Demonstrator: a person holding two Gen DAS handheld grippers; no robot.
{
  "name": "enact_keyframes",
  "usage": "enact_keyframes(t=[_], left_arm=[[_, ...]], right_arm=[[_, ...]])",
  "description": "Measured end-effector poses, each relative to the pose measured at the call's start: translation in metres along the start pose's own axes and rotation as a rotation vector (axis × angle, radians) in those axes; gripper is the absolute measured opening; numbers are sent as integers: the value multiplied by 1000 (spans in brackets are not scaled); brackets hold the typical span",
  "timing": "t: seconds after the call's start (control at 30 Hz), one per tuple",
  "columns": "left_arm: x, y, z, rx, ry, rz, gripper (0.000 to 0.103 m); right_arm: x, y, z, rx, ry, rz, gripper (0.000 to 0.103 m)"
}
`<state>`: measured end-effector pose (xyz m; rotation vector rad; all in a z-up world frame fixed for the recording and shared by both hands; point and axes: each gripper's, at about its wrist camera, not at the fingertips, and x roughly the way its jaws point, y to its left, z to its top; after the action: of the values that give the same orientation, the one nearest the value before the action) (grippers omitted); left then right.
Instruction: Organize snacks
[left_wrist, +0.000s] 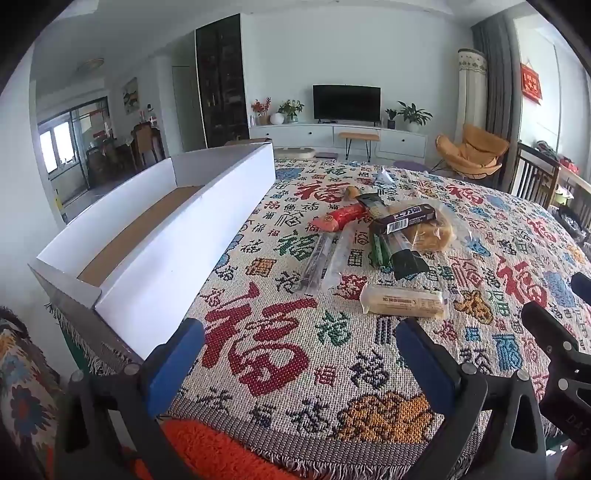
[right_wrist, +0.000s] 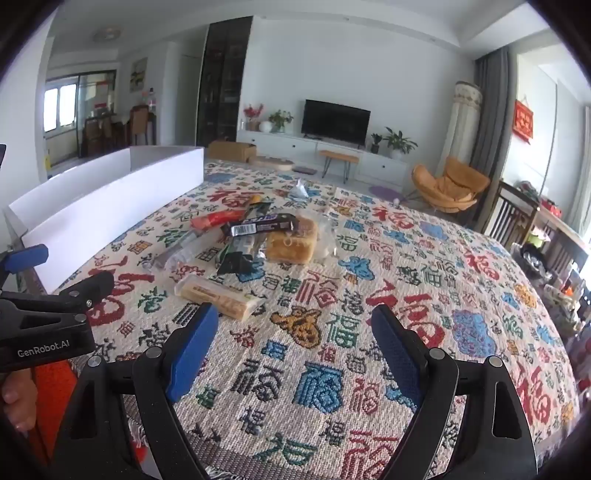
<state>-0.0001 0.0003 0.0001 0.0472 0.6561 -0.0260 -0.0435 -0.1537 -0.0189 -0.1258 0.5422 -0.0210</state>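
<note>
A pile of snacks lies mid-table on a patterned cloth: a beige wafer pack (left_wrist: 404, 301) (right_wrist: 221, 297) nearest me, a dark chocolate bar (left_wrist: 402, 218) (right_wrist: 260, 225), a red packet (left_wrist: 341, 218) (right_wrist: 218, 218), a bagged bread (left_wrist: 434, 230) (right_wrist: 293, 242), a green-black packet (left_wrist: 400, 256) (right_wrist: 238, 258) and clear wrapped sticks (left_wrist: 325, 262) (right_wrist: 177, 251). A long white box (left_wrist: 173, 254) (right_wrist: 99, 206) stands open on the left. My left gripper (left_wrist: 301, 365) is open over bare cloth, short of the wafer pack. My right gripper (right_wrist: 293, 354) is open too, with nothing between its fingers.
The patterned cloth (left_wrist: 295, 387) (right_wrist: 406, 277) covers the table to its fringed front edge. The right gripper's body (left_wrist: 554, 343) shows at the left wrist view's right edge; the left gripper's body (right_wrist: 48, 314) and a hand (right_wrist: 14, 402) show at the other view's left. Chairs (left_wrist: 535, 177) stand at the far right.
</note>
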Motion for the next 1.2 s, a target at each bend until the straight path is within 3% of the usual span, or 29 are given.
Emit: enact_keyframes(t=[0.17,0.27,0.4,0.57,0.83,0.97,1.07,1.2], left_arm=[[-11,-1,3,19,-26,9,103],[-20,7,15,35,27,17,103],[-43,33,41,55,126,-43,103],[-78,56,55,11,101,-114,103],[19,29,-7,-39,253,-65,103],[30,26,-22,-71,257,-81,103],[25,25,-19,-61,213,-65,103],[32,25,-20,-54,238,-59,103]], right_arm=[[-1,2,0,0,1,9,88],[-4,2,1,-2,-8,9,88],[-15,0,8,-2,-38,-2,87],[-15,8,7,-17,-78,9,87],[-10,10,4,-18,-50,23,88],[-11,11,1,-22,-45,23,88],[-4,14,-2,-25,-22,36,87],[3,18,-5,-33,1,46,88]])
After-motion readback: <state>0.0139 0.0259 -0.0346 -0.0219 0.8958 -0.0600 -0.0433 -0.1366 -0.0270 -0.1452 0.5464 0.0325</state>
